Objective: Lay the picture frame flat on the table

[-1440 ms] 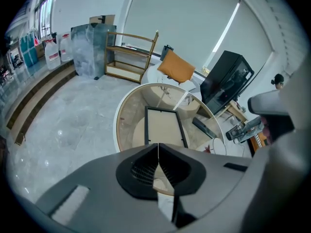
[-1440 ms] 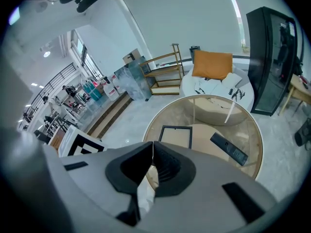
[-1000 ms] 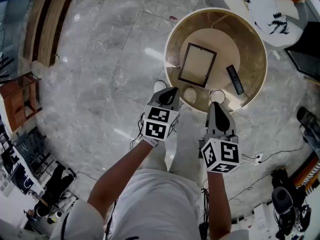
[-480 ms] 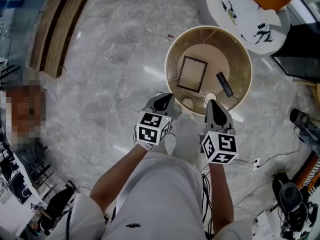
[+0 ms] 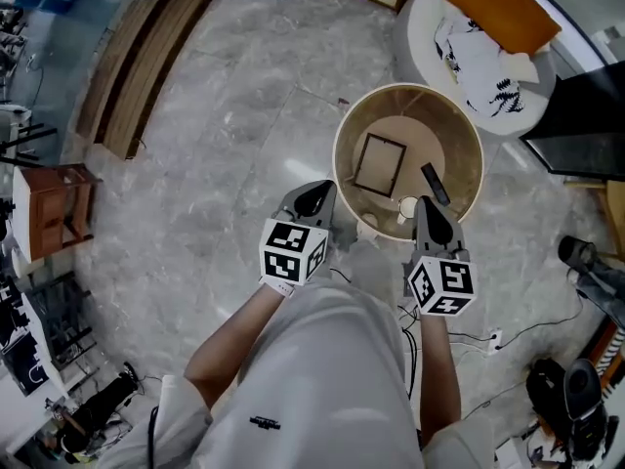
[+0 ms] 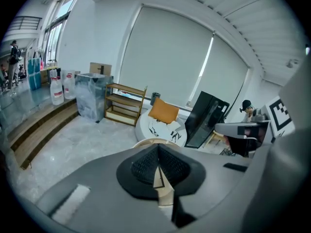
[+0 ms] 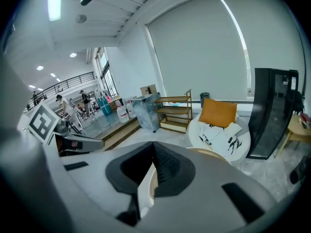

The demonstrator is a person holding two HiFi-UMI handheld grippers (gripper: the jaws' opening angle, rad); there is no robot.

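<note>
- Grey marble floor (image 5: 215, 154) surrounds a round, high-rimmed table (image 5: 344, 135), seen from steeply above.
- On the tabletop the picture frame (image 5: 379, 164) lies flat, near the middle and left of a dark remote (image 5: 435, 184); the two are apart.
- The left gripper (image 5: 317, 193) hangs off the table's near edge, its pads pressed together on nothing.
- The right gripper (image 5: 427, 205) hovers over the near rim; its own view shows the tips meeting, empty too.
- Judged from this, laying the frame down looks finished; neither claw touches it.
- Next calls only for keeping both grippers clear of the rim, so nothing nudges the frame or remote.
</note>
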